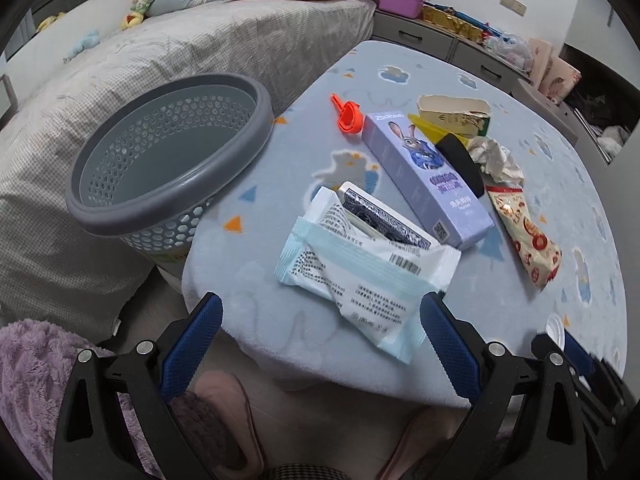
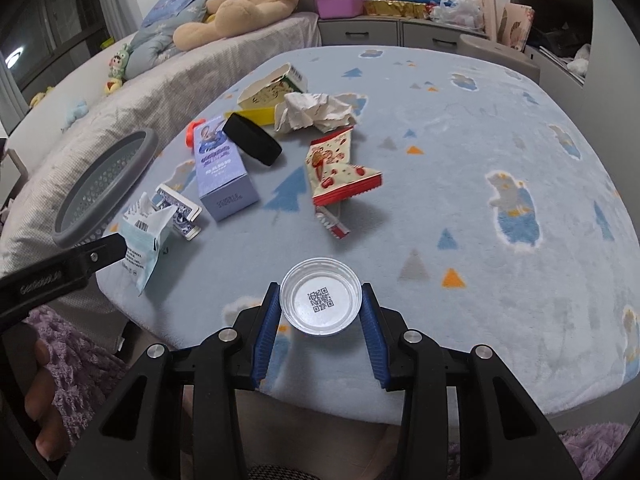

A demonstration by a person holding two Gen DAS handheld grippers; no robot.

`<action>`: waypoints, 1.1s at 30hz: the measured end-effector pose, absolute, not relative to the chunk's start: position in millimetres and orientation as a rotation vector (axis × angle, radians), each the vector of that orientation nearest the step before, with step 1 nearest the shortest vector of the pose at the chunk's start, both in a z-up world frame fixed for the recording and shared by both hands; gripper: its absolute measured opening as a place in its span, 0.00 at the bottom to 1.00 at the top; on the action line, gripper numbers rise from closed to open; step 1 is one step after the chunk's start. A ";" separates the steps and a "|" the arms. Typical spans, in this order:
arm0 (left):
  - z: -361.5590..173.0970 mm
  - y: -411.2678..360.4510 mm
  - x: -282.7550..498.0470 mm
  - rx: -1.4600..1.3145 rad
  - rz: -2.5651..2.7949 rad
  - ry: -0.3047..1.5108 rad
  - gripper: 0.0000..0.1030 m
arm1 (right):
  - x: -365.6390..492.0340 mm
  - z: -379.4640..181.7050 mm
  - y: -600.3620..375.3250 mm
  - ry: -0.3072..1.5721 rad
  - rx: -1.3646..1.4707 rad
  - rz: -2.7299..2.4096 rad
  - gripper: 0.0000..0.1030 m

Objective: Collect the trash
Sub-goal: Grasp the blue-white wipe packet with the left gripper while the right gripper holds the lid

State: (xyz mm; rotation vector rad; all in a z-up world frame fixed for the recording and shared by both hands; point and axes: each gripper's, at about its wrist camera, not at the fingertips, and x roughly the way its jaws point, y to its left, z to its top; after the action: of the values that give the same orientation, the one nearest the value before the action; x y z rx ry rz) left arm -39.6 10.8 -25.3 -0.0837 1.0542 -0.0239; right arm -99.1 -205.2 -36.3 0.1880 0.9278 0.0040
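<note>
the tabletop [image 2: 500, 128] wears a fleecy blue cover, with the grey basket [image 1: 168, 160] at its left edge. the left gripper [image 1: 320, 332] has its fingers wide around the white wipes packet [image 1: 360, 272], not visibly pressing. the right gripper [image 2: 320, 320] holds a small clear lid [image 2: 320, 300] edge to edge; that shallow rim could slip free on the way to the basket.
</note>
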 end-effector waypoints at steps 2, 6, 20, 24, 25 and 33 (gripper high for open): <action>-25.1 14.6 -30.1 -0.133 -0.012 1.083 0.92 | -100.9 -35.0 -209.8 0.922 0.202 0.005 0.38; -22.7 21.3 -12.6 -0.218 0.014 1.126 0.92 | -103.1 -34.1 -217.1 0.914 0.233 0.015 0.38; -49.2 16.6 19.1 -0.308 0.071 1.268 0.92 | -107.3 -24.2 -227.7 0.873 0.324 0.080 0.38; -56.3 11.7 18.9 -0.315 0.052 1.272 0.92 | -108.6 -23.0 -228.9 0.868 0.331 0.085 0.38; -58.5 11.2 18.9 -0.324 0.044 1.274 0.92 | -108.9 -22.8 -229.1 0.867 0.333 0.086 0.38; -59.5 5.3 16.8 -0.291 0.009 1.215 0.84 | -108.8 -22.9 -229.7 0.867 0.333 0.084 0.38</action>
State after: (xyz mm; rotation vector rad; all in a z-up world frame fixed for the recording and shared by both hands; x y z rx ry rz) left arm 16.8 5.3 -59.5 -0.2906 1.2149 0.0092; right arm -108.8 -229.7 -22.9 0.3330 0.8670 0.0842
